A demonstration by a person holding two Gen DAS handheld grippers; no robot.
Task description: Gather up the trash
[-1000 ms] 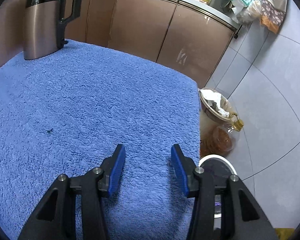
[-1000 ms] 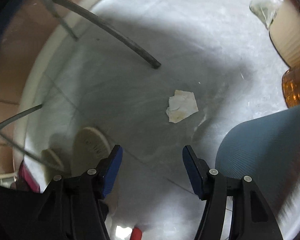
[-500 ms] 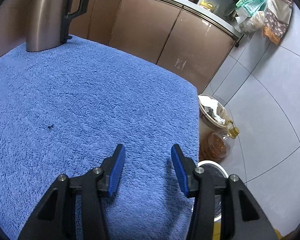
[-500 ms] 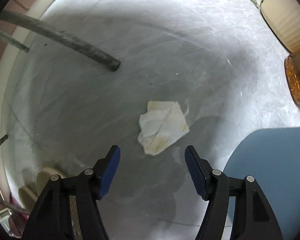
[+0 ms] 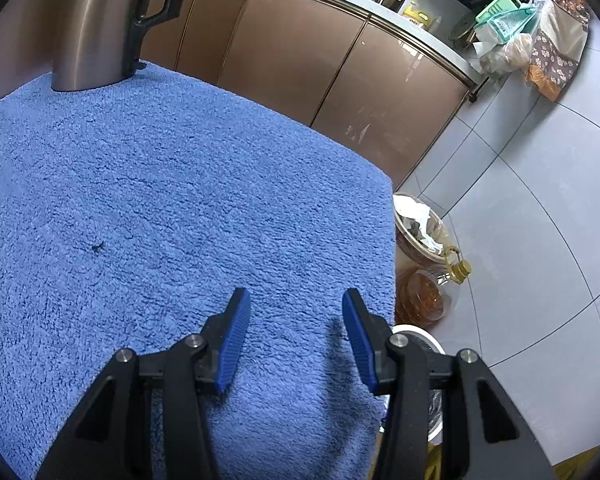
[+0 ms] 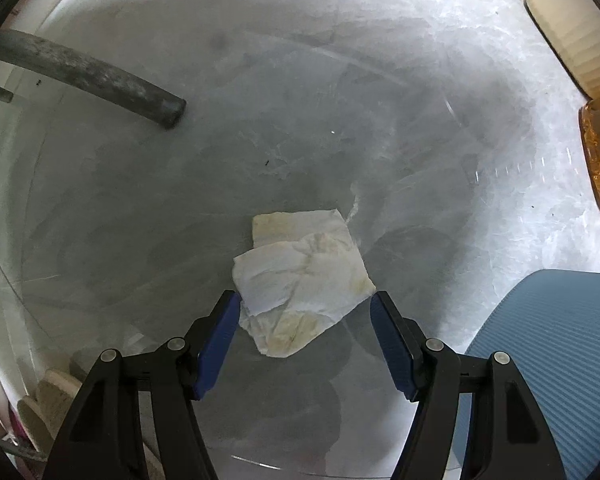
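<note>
The crumpled tissue [image 6: 302,280] lies flat on the glass table [image 6: 340,80] dead ahead of the right claw [image 6: 305,306], spread wide with a blue pad on either side, while the left claw [image 5: 296,308] hangs released over the blue towel [image 5: 160,200], well away.

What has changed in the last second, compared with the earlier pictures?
The right tool has come down toward the crumpled tissue, which now lies between its open blue fingers, not yet gripped. The left tool stayed open over the blue towel, shifting only slightly.
</note>
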